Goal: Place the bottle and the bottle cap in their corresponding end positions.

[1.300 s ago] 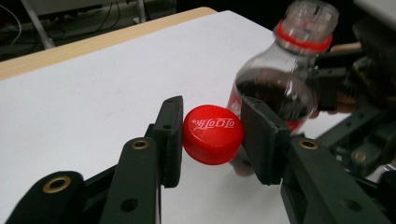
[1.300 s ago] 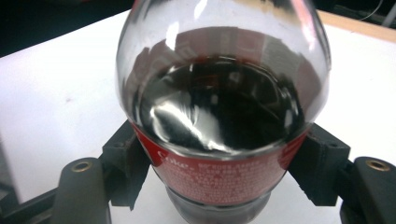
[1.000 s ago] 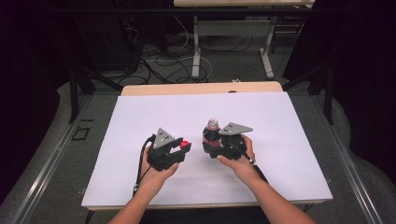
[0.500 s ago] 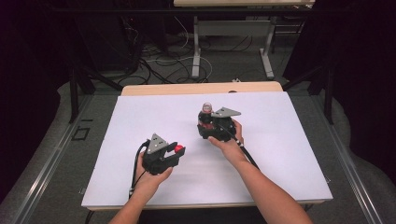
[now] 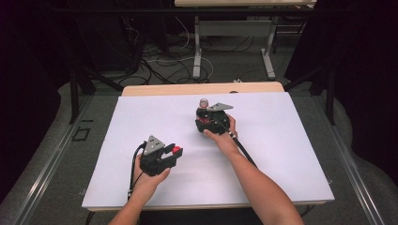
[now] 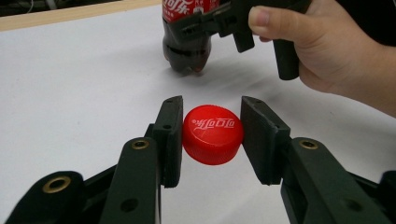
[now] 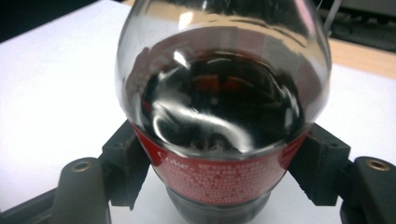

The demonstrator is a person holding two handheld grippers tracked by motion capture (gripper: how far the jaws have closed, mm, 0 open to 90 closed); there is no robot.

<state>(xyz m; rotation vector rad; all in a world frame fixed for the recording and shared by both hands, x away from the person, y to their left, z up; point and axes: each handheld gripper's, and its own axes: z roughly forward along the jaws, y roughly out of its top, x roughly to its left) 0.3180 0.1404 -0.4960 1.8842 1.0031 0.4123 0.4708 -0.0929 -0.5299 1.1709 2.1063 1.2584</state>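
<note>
High view: left gripper [image 5: 172,153] near front of table [image 5: 291,140], pinching red cap [image 5: 176,150]. Right gripper [image 5: 204,118] farther back, at middle, clamped on cola bottle [image 5: 203,104], upright.

Left gripper view: cap between both pads [image 6: 172,140], touching them, above table. Bottle behind, bottom just off table or touching, cannot tell.

Right gripper view: jaws pressed on bottle's red label [image 7: 210,179], dark drink inside.
</note>
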